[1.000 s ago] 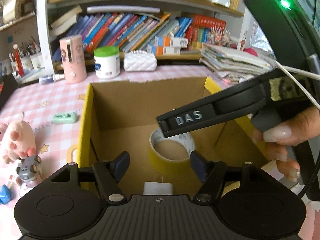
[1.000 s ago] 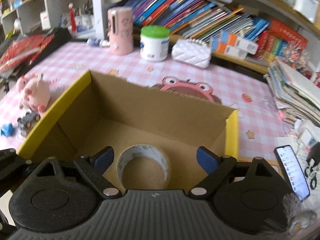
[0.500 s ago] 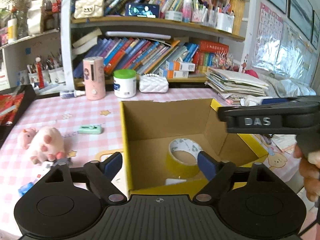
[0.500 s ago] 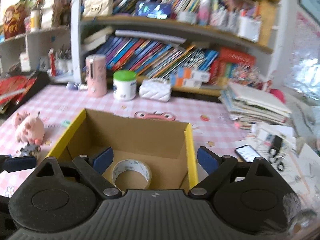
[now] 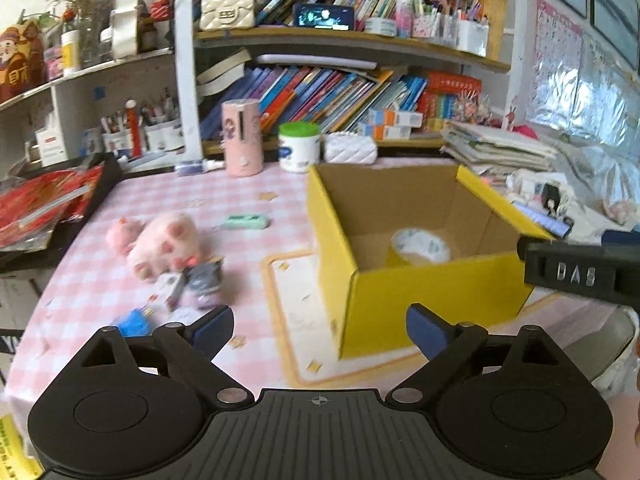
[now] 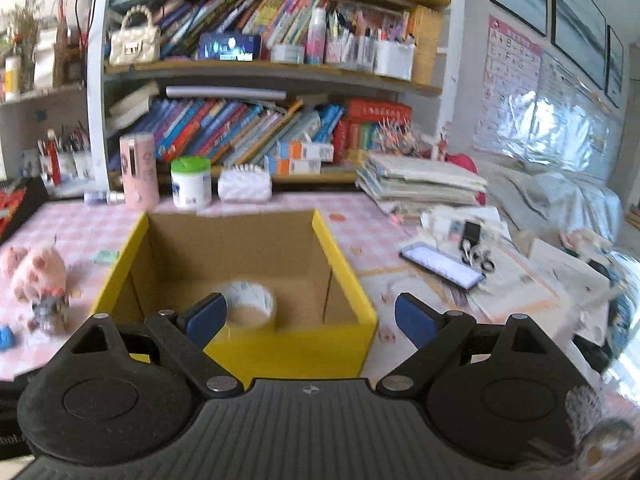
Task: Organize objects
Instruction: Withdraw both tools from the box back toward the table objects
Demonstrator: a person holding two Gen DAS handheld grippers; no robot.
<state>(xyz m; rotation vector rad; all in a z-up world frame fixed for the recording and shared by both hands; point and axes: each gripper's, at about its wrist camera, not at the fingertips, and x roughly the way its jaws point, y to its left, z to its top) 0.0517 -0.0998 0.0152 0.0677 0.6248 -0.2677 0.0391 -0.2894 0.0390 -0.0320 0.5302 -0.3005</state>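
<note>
A yellow cardboard box (image 5: 432, 292) (image 6: 292, 350) stands on the pink checked table. A roll of yellow tape (image 5: 420, 246) (image 6: 250, 304) lies on its floor. My left gripper (image 5: 320, 330) hangs in front of the box's left corner, its jaws opening, nothing between them. My right gripper (image 6: 310, 320) is open and empty before the box's near wall; its black body shows at the right edge of the left wrist view. Left of the box lie a pink plush pig (image 5: 164, 242) (image 6: 38, 274), a small grey toy (image 5: 202, 280), a blue item (image 5: 132, 322) and a mint green item (image 5: 244, 222).
A pink cylinder (image 5: 242, 138), a green-lidded white jar (image 5: 299, 146) and a white quilted pouch (image 5: 350, 150) stand at the table's back below bookshelves. A phone (image 6: 440, 266), papers and stacked books (image 6: 420, 184) lie to the right. A black tray (image 5: 52, 204) sits at left.
Both grippers have pulled back out of the box and away from it. The left jaws have spread wider, leaving the tape roll lying inside the box.
</note>
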